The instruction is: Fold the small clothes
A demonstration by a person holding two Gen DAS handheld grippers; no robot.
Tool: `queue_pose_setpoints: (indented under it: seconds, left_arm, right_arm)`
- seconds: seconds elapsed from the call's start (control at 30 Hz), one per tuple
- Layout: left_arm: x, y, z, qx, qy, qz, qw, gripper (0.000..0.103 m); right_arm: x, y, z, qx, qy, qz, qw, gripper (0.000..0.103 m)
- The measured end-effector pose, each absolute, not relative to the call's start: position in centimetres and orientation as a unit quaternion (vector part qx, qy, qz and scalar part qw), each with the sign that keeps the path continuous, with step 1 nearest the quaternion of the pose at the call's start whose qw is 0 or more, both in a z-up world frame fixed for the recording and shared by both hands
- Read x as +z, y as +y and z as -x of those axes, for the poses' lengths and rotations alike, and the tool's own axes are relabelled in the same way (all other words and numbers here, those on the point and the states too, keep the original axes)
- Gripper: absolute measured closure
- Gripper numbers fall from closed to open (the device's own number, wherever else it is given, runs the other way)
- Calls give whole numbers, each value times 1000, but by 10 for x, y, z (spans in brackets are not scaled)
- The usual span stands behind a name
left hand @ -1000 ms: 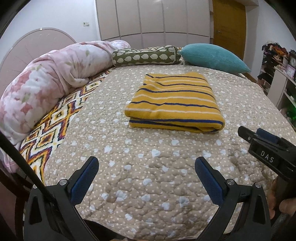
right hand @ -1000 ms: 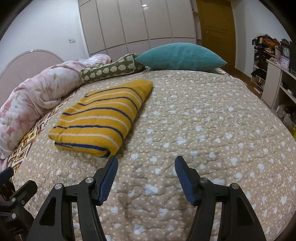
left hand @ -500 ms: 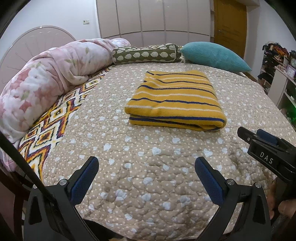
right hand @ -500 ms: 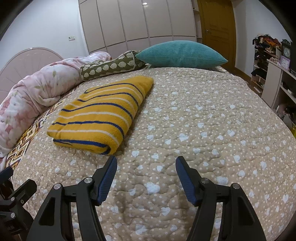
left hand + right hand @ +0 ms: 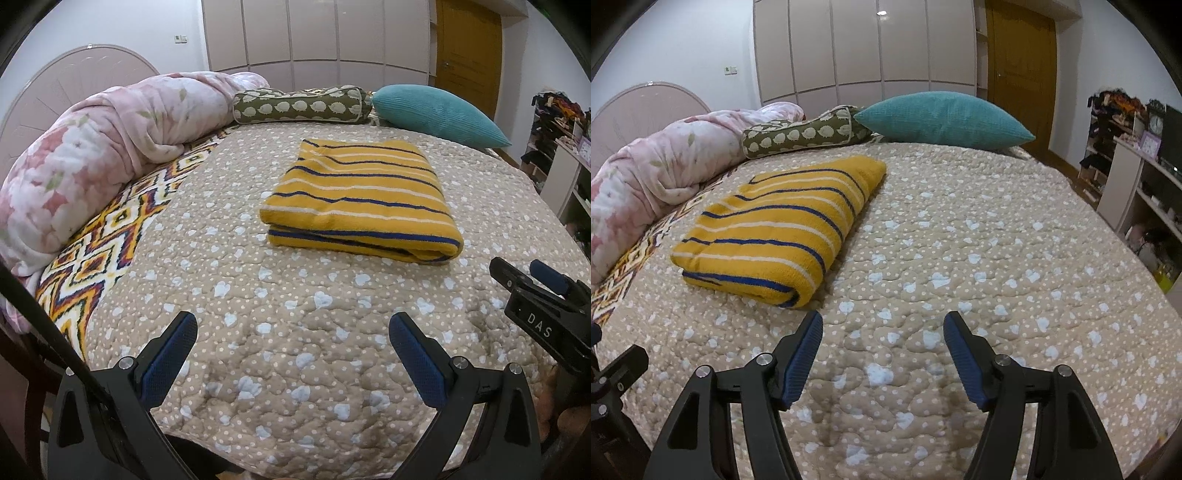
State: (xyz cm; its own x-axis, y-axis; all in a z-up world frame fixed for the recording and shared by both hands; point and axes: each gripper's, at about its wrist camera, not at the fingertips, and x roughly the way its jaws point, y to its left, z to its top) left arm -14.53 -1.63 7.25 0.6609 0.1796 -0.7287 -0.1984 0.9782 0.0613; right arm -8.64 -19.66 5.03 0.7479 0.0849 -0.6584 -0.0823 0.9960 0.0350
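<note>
Ahead of the left gripper (image 5: 291, 338), whose jaws stand wide apart and empty, a yellow striped garment (image 5: 360, 201) lies folded into a neat rectangle in the middle of the bed (image 5: 280, 306), well apart from the fingers. From the right wrist, the right gripper (image 5: 882, 338) is likewise spread and holds nothing; the garment lies far left. Folding looks finished, judging by its tidy layers.

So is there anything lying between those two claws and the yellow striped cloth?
Nothing visible. Only bare quilt lies between the open left gripper, the open right gripper and the folded yellow striped cloth. The pillows sit beyond it.
</note>
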Motion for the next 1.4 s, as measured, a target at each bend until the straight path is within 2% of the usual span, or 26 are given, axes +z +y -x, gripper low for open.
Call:
queue_pose_setpoints:
  seconds: [0.8, 1.4]
  left_arm:
    - [65, -15, 142, 99, 420, 21, 902, 0]
    - [54, 21, 142, 110, 429, 70, 894, 0]
  right_arm:
    - [50, -200, 90, 18, 347, 16, 938, 26]
    - [58, -167, 100, 33, 343, 57, 937, 23]
